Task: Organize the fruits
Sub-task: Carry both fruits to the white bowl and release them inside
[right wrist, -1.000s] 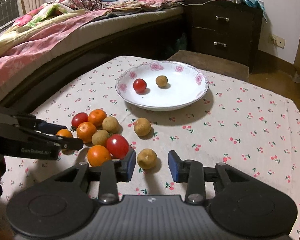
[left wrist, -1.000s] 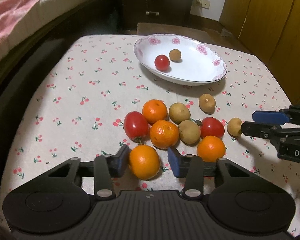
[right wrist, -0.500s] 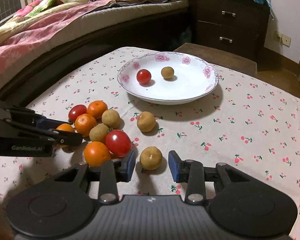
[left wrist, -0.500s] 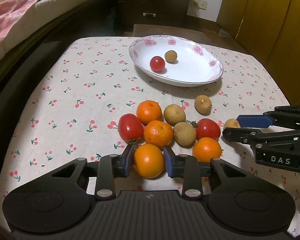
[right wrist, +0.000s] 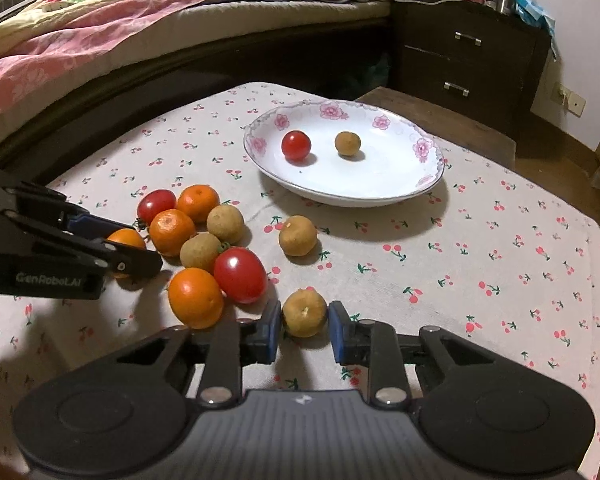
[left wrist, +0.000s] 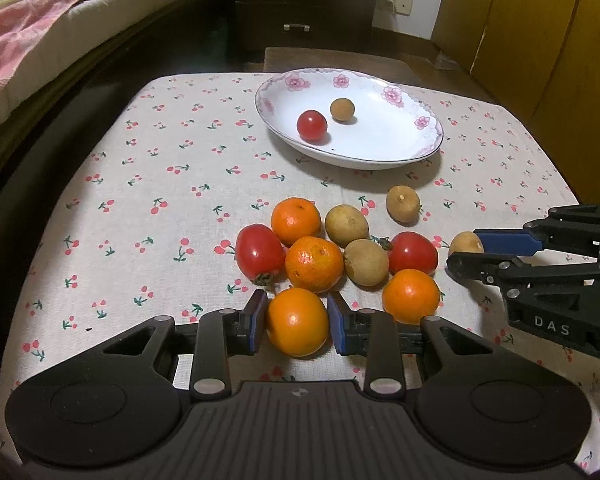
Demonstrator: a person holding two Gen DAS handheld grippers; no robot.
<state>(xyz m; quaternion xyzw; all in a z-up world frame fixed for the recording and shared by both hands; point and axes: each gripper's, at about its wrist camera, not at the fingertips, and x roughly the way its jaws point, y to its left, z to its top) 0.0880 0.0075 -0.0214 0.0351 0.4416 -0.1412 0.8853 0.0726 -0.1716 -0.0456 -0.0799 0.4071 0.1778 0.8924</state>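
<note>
My left gripper (left wrist: 297,322) is shut on an orange mandarin (left wrist: 297,321) at the near edge of the fruit pile. My right gripper (right wrist: 304,320) straddles a brown longan (right wrist: 304,313) on the cloth; its pads stand very close to the fruit, with small gaps showing. The pile holds mandarins (left wrist: 314,259), red tomatoes (left wrist: 259,251) and longans (left wrist: 366,262). A white flowered plate (left wrist: 388,148) farther back holds one tomato (left wrist: 311,125) and one longan (left wrist: 342,109). The right gripper also shows in the left wrist view (left wrist: 466,254).
The table wears a cherry-print cloth (left wrist: 160,184). A bed (right wrist: 100,32) lies to the left, a dark dresser (right wrist: 468,56) behind, wooden cabinets (left wrist: 540,40) to the right. Another loose longan (right wrist: 298,235) lies between pile and plate.
The left gripper closed onto the mandarin. The right gripper moved forward around the longan and narrowed its jaws.
</note>
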